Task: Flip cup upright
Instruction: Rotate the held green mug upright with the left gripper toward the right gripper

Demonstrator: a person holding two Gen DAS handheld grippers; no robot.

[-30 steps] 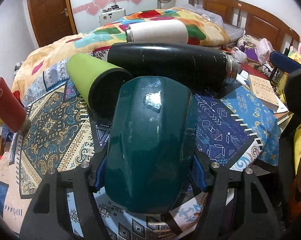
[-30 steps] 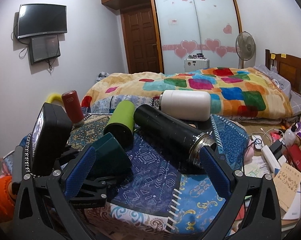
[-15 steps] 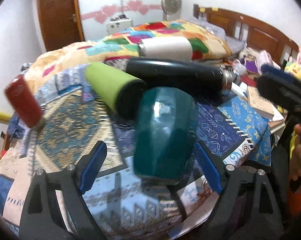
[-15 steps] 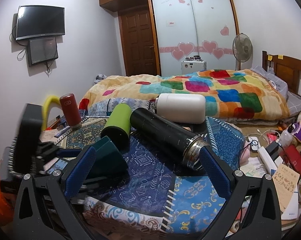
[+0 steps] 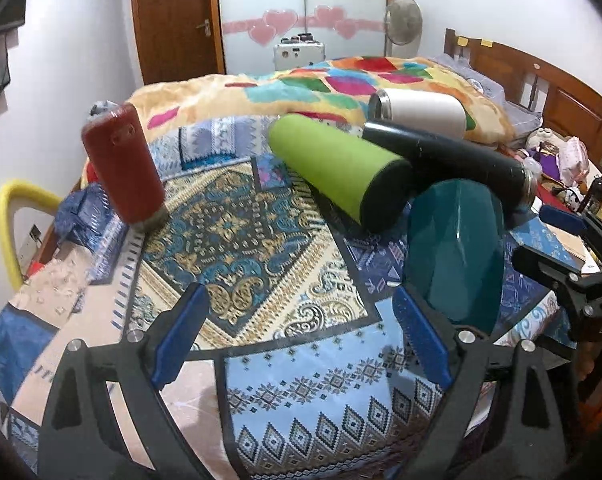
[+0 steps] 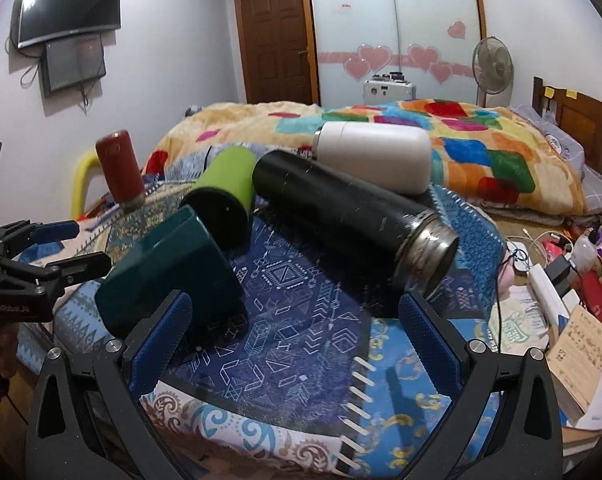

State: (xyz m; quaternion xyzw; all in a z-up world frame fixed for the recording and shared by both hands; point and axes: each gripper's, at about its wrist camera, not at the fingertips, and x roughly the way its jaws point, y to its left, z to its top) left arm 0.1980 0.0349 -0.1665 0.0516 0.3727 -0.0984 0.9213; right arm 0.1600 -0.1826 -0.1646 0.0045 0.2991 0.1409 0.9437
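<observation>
A dark teal cup (image 5: 453,256) lies on its side on the patterned cloth (image 5: 237,240); it also shows in the right wrist view (image 6: 169,276). My left gripper (image 5: 301,336) is open and empty, with the teal cup just outside its right finger. My right gripper (image 6: 293,340) is open and empty, with the teal cup beside its left finger. A green cup (image 5: 337,172), a black flask (image 6: 353,216) and a white flask (image 6: 375,156) lie on their sides behind. A red bottle (image 5: 125,168) stands upside down at the left.
The cloth-covered table ends close below both grippers. A bed with a colourful blanket (image 6: 461,128) lies behind it. Books, cables and clutter (image 6: 561,300) sit to the right. A yellow chair back (image 5: 13,224) stands at the left edge.
My left gripper has let go of the teal cup, opened wide and moved left and back. The cup now lies free on the cloth. My right gripper has edged closer to the table.
</observation>
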